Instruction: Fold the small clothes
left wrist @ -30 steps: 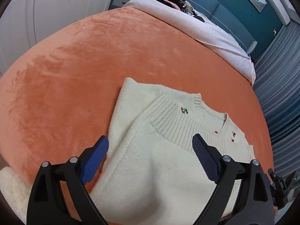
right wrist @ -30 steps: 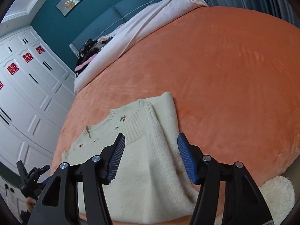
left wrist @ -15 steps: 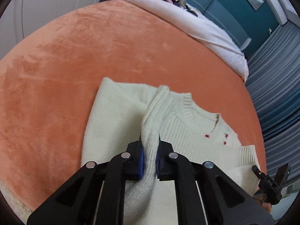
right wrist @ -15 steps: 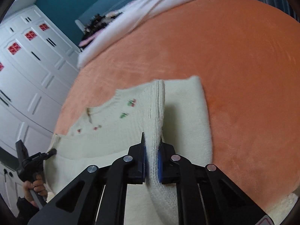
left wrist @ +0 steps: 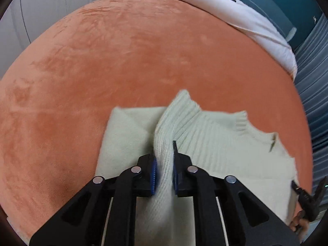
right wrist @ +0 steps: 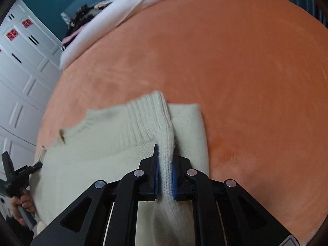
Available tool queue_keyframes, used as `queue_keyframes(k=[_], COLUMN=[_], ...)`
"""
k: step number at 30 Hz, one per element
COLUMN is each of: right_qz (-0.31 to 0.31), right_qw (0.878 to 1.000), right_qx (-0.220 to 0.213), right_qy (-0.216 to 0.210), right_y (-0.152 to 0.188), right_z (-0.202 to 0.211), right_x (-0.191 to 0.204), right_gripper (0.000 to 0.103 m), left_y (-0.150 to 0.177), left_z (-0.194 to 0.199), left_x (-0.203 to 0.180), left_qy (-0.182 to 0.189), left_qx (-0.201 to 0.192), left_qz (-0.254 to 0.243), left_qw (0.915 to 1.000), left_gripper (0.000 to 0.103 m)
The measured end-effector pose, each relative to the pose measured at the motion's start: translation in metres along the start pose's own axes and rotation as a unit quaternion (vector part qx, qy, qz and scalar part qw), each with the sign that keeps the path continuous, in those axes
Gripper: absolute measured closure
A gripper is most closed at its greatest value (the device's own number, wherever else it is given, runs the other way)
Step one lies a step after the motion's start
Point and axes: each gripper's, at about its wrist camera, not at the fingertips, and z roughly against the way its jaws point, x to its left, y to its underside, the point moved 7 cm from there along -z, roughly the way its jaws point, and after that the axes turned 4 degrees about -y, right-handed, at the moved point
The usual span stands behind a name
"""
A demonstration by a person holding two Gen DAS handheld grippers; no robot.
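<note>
Surface: a bed covered by an orange plush blanket [left wrist: 127,61], filling most of both wrist views.
Blanket texture: short velvety pile with lighter and darker brushed patches.
On the blanket, lower centre: a cream knitted sweater [left wrist: 225,143], its ribbed edge pinched up into a ridge, the rest lying flat.
Top of frame: a pale pink-white duvet [left wrist: 246,18] lying along the far edge of the bed.
On the duvet, upper left of right wrist view: a dark heap of clothes [right wrist: 82,22].
</note>
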Motion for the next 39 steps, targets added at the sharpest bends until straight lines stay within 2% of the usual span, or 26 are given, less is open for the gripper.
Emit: queue_keyframes(k=[3, 5, 6, 10, 13, 16, 18, 20, 21, 22, 23, 24, 25, 26, 27, 28, 29, 30, 31, 32, 33, 34, 35, 37, 39], right_qz=[-0.004, 0.021, 0.032, 0.055, 0.098, 0.174, 0.171, 0.11, 0.081, 0.059, 0.034, 0.012, -0.025, -0.062, -0.083, -0.081, -0.067, -0.058, -0.052, -0.05, -0.053, -0.059, -0.07, -0.099, -0.127], right_qw=[0.998, 0.997, 0.997, 0.994, 0.985, 0.974, 0.978, 0.99, 0.994, 0.997, 0.999, 0.999, 0.999, 0.998, 0.996, 0.996, 0.998, 0.998, 0.999, 0.999, 0.998, 0.998, 0.997, 0.995, 0.991], right_qx=[-0.055, -0.068, -0.065, -0.009, 0.05, 0.07, 0.073, 0.065, 0.054, 0.043, 0.033, 0.028, 0.028, 0.03, 0.029, 0.023, 0.008, -0.003, -0.012, -0.016, -0.019, -0.02, -0.018, -0.001, 0.021], right_qy=[-0.012, -0.026, -0.03, -0.094, -0.135, -0.128, -0.091, -0.062, -0.045, -0.025, 0.001, 0.02, 0.016, -0.008, -0.022, -0.018, -0.006, -0.004, -0.001, 0.003, 0.011, 0.022, 0.028, 0.024, 0.017], right_y=[0.003, 0.016, 0.028, 0.088, 0.136, 0.164, 0.163, 0.148, 0.144, 0.139, 0.131, 0.129, 0.128, 0.129, 0.129, 0.129, 0.126, 0.124, 0.123, 0.122, 0.123, 0.124, 0.127, 0.134, 0.137], right_z=[0.051, 0.082, 0.092, 0.094, 0.072, 0.05, 0.041, 0.04, 0.046, 0.054, 0.062, 0.069, 0.075, 0.08, 0.084, 0.088, 0.095, 0.1, 0.106, 0.109, 0.111, 0.111, 0.112, 0.103, 0.087], right_x=[0.014, 0.031, 0.04, 0.095, 0.147, 0.179, 0.164, 0.122, 0.096, 0.072, 0.043, 0.018, -0.005, -0.018, -0.024, -0.026, -0.022, -0.018, -0.017, -0.016, -0.017, -0.018, -0.022, -0.027, -0.033], right_gripper=[0.084, 0.08, 0.08, 0.08, 0.081, 0.087, 0.09, 0.092, 0.094, 0.095, 0.097, 0.1, 0.103, 0.103, 0.103, 0.103, 0.103, 0.093, 0.089, 0.079, 0.063, 0.055, 0.046, 0.044, 0.042], left_y=[0.009, 0.019, 0.027, 0.078, 0.121, 0.149, 0.152, 0.155, 0.152, 0.152, 0.152, 0.154, 0.155, 0.156, 0.157, 0.157, 0.157, 0.153, 0.151, 0.148, 0.146, 0.144, 0.146, 0.149, 0.154], left_z=[0.034, 0.07, 0.084, 0.121, 0.115, 0.094, 0.084, 0.078, 0.078, 0.076, 0.074, 0.072, 0.071, 0.071, 0.071, 0.071, 0.073, 0.073, 0.08, 0.087, 0.092, 0.1, 0.107, 0.111, 0.098], left_x=[0.011, 0.016, 0.017, -0.013, -0.051, -0.072, -0.062, -0.036, -0.015, 0.002, 0.016, 0.026, 0.033, 0.033, 0.031, 0.028, 0.024, 0.023, 0.021, 0.022, 0.026, 0.034, 0.041, 0.058, 0.073], left_qy=[0.014, 0.031, 0.036, 0.066, 0.089, 0.073, 0.032, 0.0, -0.007, -0.012, -0.004, 0.011, 0.027, 0.032, 0.025, 0.014, 0.009, 0.014, 0.027, 0.035, 0.027, 0.004, -0.007, -0.016, -0.011], left_qx=[-0.032, -0.06, -0.067, -0.06, -0.025, -0.002, -0.011, -0.011, -0.011, -0.011, -0.007, -0.001, 0.001, -0.003, -0.007, -0.011, -0.012, -0.011, -0.012, -0.018, -0.026, -0.036, -0.045, -0.047, -0.025], left_qz=[0.035, 0.042, 0.039, 0.005, -0.029, -0.062, -0.072, -0.051, -0.027, -0.009, 0.003, 0.014, 0.022, 0.021, 0.011, 0.005, 0.006, 0.016, 0.033, 0.049, 0.06, 0.073, 0.084, 0.113, 0.149], left_qw=[0.9988, 0.9968, 0.9963, 0.996, 0.9953, 0.9954, 0.9968, 0.9987, 0.9995, 0.9998, 1.0, 0.9998, 0.9994, 0.9993, 0.9996, 0.9998, 0.9999, 0.9997, 0.999, 0.998, 0.9975, 0.9967, 0.9954, 0.9924, 0.9885], left_gripper=[0.069, 0.056, 0.054, 0.054, 0.053, 0.053, 0.054, 0.054, 0.054, 0.059, 0.07, 0.073, 0.076, 0.077, 0.077, 0.076, 0.073, 0.07, 0.061, 0.052, 0.043, 0.031, 0.025, 0.018, 0.017])
